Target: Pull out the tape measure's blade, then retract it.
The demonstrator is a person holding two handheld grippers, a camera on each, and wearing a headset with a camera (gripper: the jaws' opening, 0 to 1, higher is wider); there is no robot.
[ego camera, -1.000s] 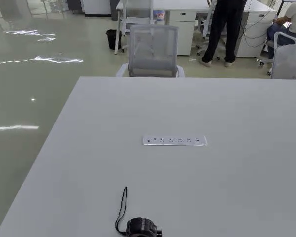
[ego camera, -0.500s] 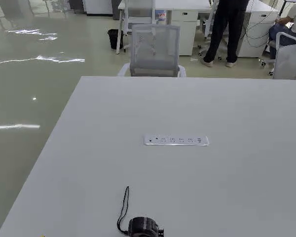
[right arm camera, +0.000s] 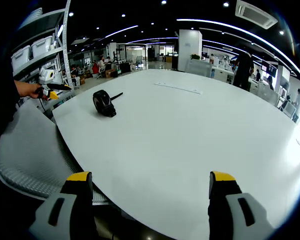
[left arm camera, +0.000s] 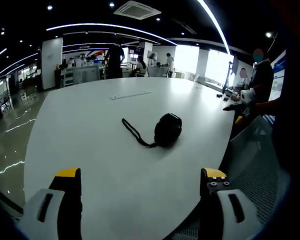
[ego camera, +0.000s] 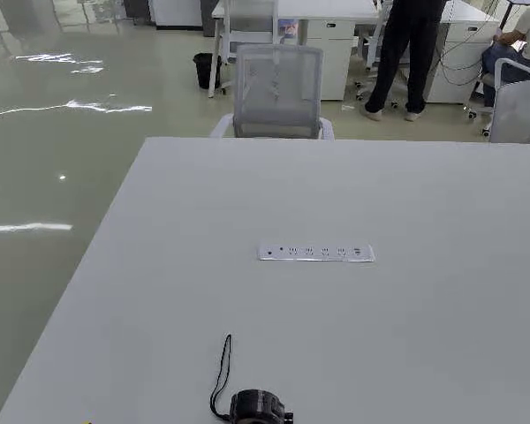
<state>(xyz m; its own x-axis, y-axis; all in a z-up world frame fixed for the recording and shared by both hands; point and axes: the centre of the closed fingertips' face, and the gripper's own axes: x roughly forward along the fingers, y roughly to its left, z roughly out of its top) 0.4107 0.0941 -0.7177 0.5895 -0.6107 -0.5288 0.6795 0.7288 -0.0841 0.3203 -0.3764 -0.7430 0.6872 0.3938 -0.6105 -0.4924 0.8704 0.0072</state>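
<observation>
If nudged by one finger before being pinched from both sides, likely to skate across the smooth white tabletop (ego camera: 353, 336): a small, black, round-bodied tape measure (left arm camera: 167, 129), lying ahead of the left gripper's (left arm camera: 140, 173) yellow-tipped fingers (left arm camera: 67, 187), a little toward the right-hand one. Viewed from the right gripper (right arm camera: 151, 176), well ahead and off beyond the left-hand finger, near the tabletop's edge, so liable to be knocked over it by a careless push. Both pairs of fingers spread wide, gripping nothing, well short of the case. Further hazards, as judged: a rounded shell apt to twist in a two-point pinch; a thin black wrist cord (left arm camera: 135, 134) apt to get caught in with the case; a blade tip too small to make out here, hard to catch and quick to slip; a spring-driven blade prone to whip back if let go all at once. As for looks: closed up, no blade showing, dark and slightly glossy, resting on the tabletop with the cord trailing in a slack line toward the left-hand finger's side and away.
</observation>
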